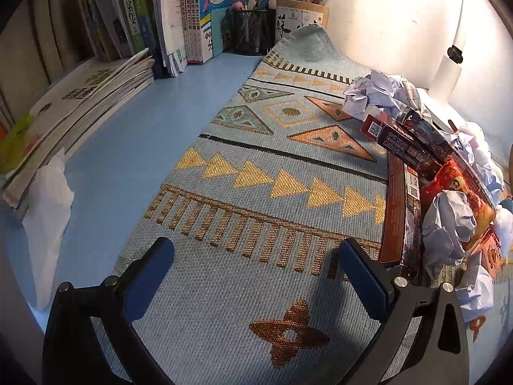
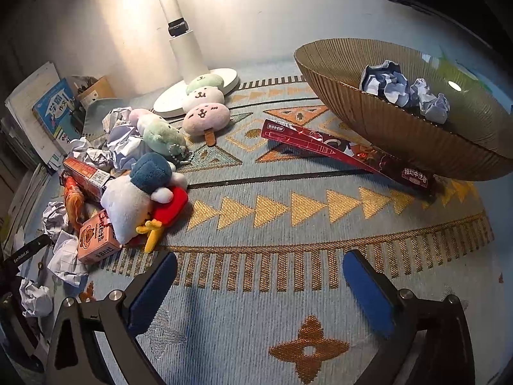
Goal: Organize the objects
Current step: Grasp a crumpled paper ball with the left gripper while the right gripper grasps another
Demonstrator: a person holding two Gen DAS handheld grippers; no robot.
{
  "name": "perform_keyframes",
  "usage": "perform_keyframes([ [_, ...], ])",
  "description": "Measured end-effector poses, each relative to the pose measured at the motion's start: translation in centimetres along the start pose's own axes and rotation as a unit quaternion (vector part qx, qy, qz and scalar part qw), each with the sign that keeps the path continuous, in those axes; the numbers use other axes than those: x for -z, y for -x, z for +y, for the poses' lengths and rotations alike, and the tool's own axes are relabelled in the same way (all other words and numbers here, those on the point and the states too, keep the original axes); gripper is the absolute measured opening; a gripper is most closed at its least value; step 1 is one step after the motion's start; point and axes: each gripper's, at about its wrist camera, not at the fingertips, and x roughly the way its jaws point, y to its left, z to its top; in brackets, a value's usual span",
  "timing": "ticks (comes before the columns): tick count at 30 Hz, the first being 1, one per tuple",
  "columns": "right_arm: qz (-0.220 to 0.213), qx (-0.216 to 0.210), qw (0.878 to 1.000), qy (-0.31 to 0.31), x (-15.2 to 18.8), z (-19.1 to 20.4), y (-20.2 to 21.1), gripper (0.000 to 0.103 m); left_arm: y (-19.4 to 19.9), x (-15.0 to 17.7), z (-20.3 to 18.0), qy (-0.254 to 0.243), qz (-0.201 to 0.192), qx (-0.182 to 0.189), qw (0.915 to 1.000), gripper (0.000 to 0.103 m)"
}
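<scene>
Two wrist fisheyes, both low over one patterned mat and tilted steeply down along their own blue-padded fingers.

The left wrist view sits close above the mat and faces the back wall, with a row of upright books and a mesh pen cup far ahead at the left and a pile of boxes and crumpled paper crowding its right edge. The right wrist view looks across the same mat towards a white lamp base and a ribbed bowl at its right. That same pile lies along its left edge, so both views share the mat and the pile.
</scene>
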Motion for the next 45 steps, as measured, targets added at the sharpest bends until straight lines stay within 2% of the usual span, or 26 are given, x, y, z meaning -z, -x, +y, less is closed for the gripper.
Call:
perform_keyframes([
  [7,-0.001,-0.015,1.000,0.003,0.0,0.0,0.0,0.103,0.1,-0.1,0.1,-0.001,-0.002,0.001,1.0000,0.101],
  [8,-0.001,-0.013,1.000,0.004,0.0,0.0,0.1,0.103,0.4,-0.1,0.1,-0.005,-0.005,0.013,0.9999,0.101],
  [10,-0.006,-0.010,1.000,0.007,-0.1,0.2,0.2,0.103,1.6,-0.2,1.0,-0.005,-0.022,0.062,0.9978,0.100],
  [12,-0.019,-0.019,0.999,0.018,0.0,0.5,0.7,0.103,3.9,0.5,2.3,0.008,-0.052,0.120,0.9914,0.100],
  [13,-0.028,-0.023,0.999,0.026,0.1,0.7,1.1,0.103,4.8,1.0,2.8,0.012,-0.056,0.154,0.9865,0.100],
  [15,-0.048,-0.026,0.997,0.048,0.4,1.4,1.9,0.103,6.7,2.4,3.2,-0.002,-0.050,0.232,0.9715,0.100],
  [17,-0.055,-0.041,0.995,0.077,0.8,2.4,2.5,0.102,8.2,3.9,2.7,-0.037,-0.046,0.272,0.9604,0.100],
  [18,-0.055,-0.056,0.993,0.089,1.0,3.0,2.8,0.101,8.8,4.7,2.0,-0.063,-0.043,0.281,0.9567,0.101],
  [21,-0.049,-0.122,0.987,0.093,1.4,5.5,3.7,0.098,9.9,6.9,0.2,-0.109,-0.042,0.279,0.9532,0.101],
  [24,-0.049,-0.152,0.977,0.137,1.8,10.0,4.3,0.098,9.5,7.5,-1.1,-0.128,-0.029,0.286,0.9493,0.101],
  [27,-0.035,-0.139,0.964,0.223,2.5,15.2,3.6,0.095,8.2,7.6,-1.9,-0.140,-0.022,0.264,0.9541,0.101],
  [29,-0.024,-0.129,0.954,0.268,3.0,17.7,2.7,0.081,7.9,7.9,-2.3,-0.143,-0.017,0.269,0.9524,0.099],
  [31,-0.010,-0.124,0.947,0.296,3.1,19.3,1.7,0.074,7.7,8.0,-2.5,-0.146,-0.015,0.274,0.9503,0.088],
  [33,-0.003,-0.129,0.944,0.305,2.9,20.2,0.8,0.069,7.6,8.0,-3.0,-0.151,-0.017,0.270,0.9507,0.061],
  [34,-0.001,-0.130,0.943,0.306,2.8,20.4,0.3,0.067,7.5,8.0,-3.2,-0.152,-0.018,0.265,0.9521,0.060],
  [35,0.004,-0.133,0.943,0.306,2.6,20.5,-0.2,0.066,7.6,8.0,-3.4,-0.154,-0.023,0.260,0.9532,0.053],
  [36,0.012,-0.136,0.943,0.305,2.5,20.7,-0.8,0.066,7.5,7.9,-3.5,-0.151,-0.022,0.258,0.9539,0.053],
  [40,-0.001,-0.114,0.944,0.309,2.3,22.0,-1.8,0.066,7.3,7.2,-3.2,-0.128,-0.030,0.239,0.9620,0.053],
  [45,0.008,-0.107,0.936,0.335,3.7,23.1,-1.8,0.066,7.1,5.6,-1.8,-0.085,-0.042,0.228,0.9689,0.053],
])
